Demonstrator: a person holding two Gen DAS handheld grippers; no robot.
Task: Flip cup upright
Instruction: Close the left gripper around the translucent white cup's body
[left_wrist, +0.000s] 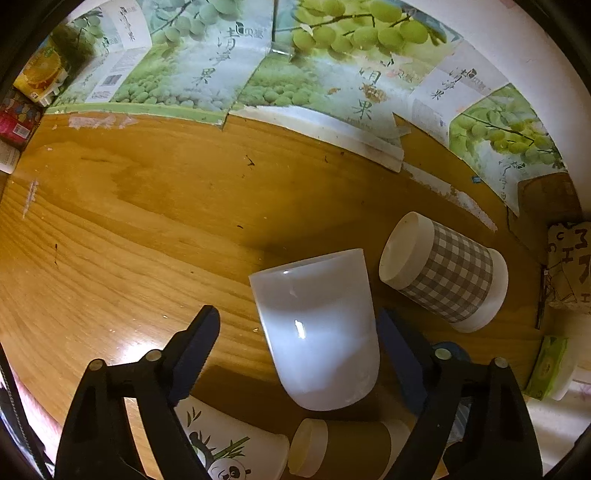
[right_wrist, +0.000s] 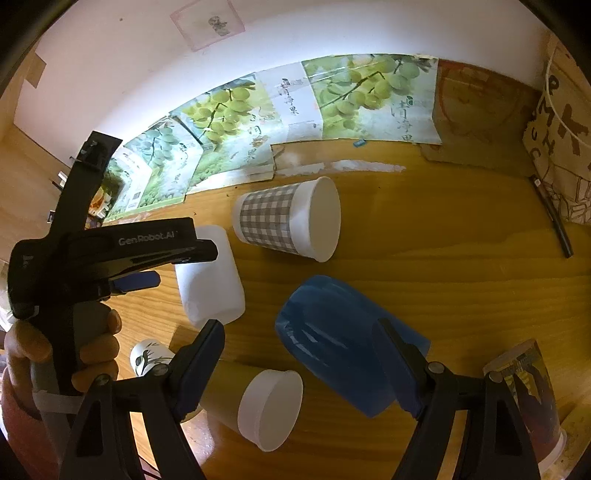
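Wooden table, honey-coloured with visible grain, filling most of both wrist views. Along its far edge against a white wall, flattened fruit cartons printed with green grapes and large Chinese characters, legible as 清净果. At the right edge of the right wrist view, a cream fabric bag with brown block letters, cut off and not readable as a word, and beside it a dark pen lying on the wood.

Six cups in total, grouped near the middle. White plastic cup lying on its side, set between the spread fingers of the left gripper; jaws wide apart, whether either pad touches the cup cannot be told. Blue cup also on its side, between the wide-open fingers of the right gripper, right finger overlapping it, contact unclear. Grey-and-white checked paper cup on its side just beyond, mouth toward the right. Tan paper cup on its side near the camera, white inside showing. Small panda-and-bamboo paper cup tipped over beside it. Dark patterned cup at lower right, mouth down.

On the left gripper's black body, white lettering "GenRobot.AI". Person's left hand wrapped around its grey handle.
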